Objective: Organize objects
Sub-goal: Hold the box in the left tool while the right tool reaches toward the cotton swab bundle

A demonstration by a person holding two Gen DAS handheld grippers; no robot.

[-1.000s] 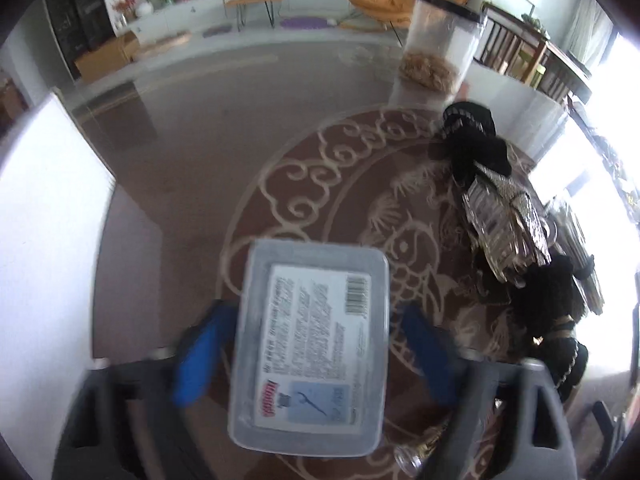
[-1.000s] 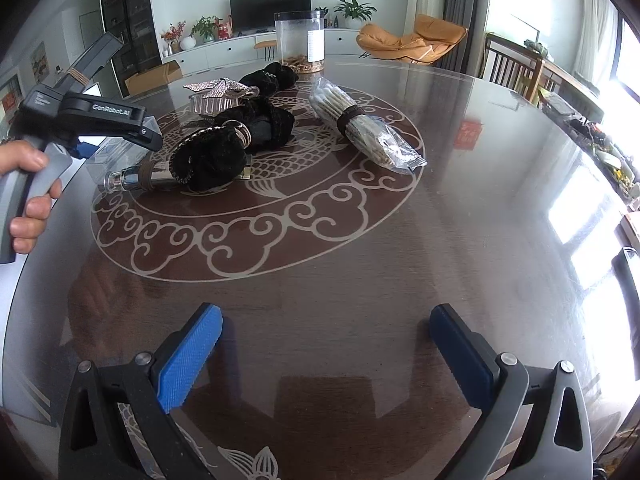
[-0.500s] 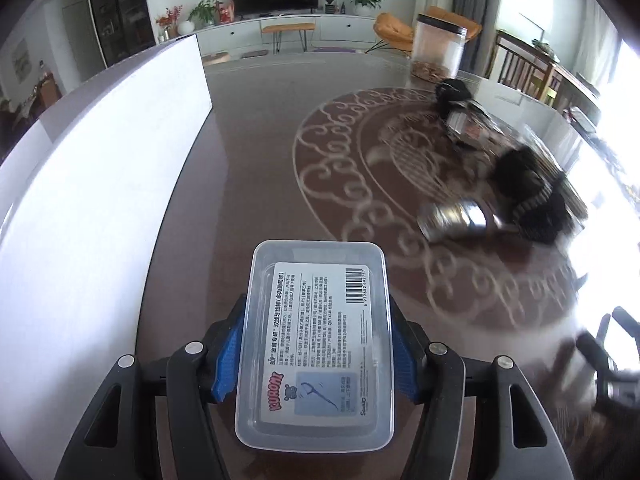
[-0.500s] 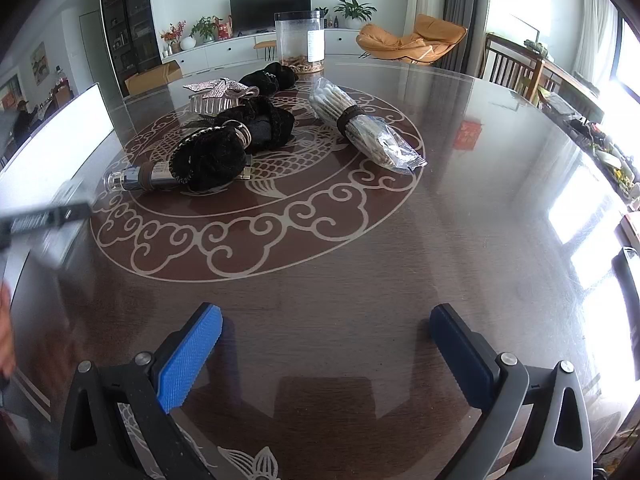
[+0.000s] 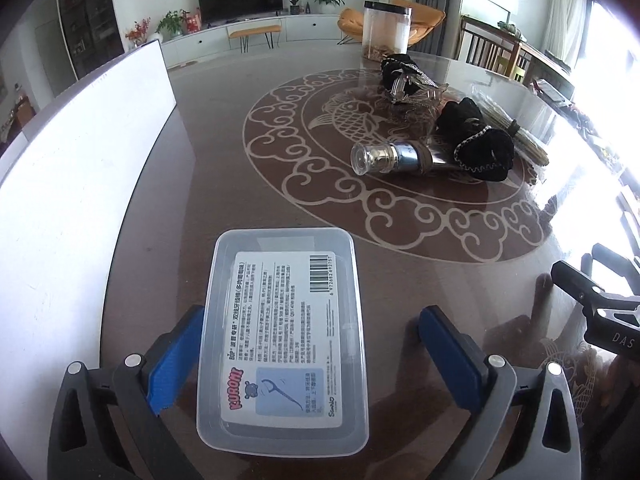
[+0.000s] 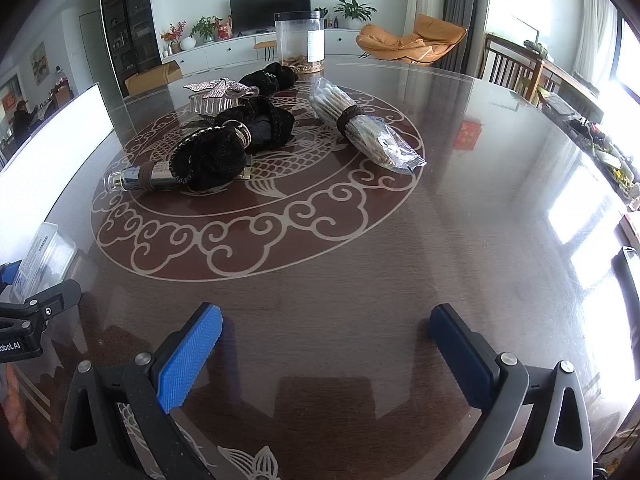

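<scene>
A clear plastic floss-pick box (image 5: 282, 340) with a printed label lies on the dark table between the fingers of my left gripper (image 5: 312, 360). The jaws stand wide open; the left pad is near the box's side and the right pad is well clear of it. The box also shows at the far left of the right wrist view (image 6: 44, 256). My right gripper (image 6: 324, 356) is open and empty above the table's near part. A tube (image 5: 396, 157), black scrunchies (image 5: 476, 144) and a bag of cotton swabs (image 6: 360, 128) lie on the round pattern.
A white board (image 5: 68, 168) stands along the table's left edge. A clear jar (image 6: 300, 42) stands at the far side, with a glittery hair clip (image 6: 216, 94) near it. The other gripper's body (image 5: 600, 312) shows at the right of the left wrist view.
My left gripper carried the box toward the table's near left side, then opened; the box now lies loose on the table. My right gripper has not moved.
</scene>
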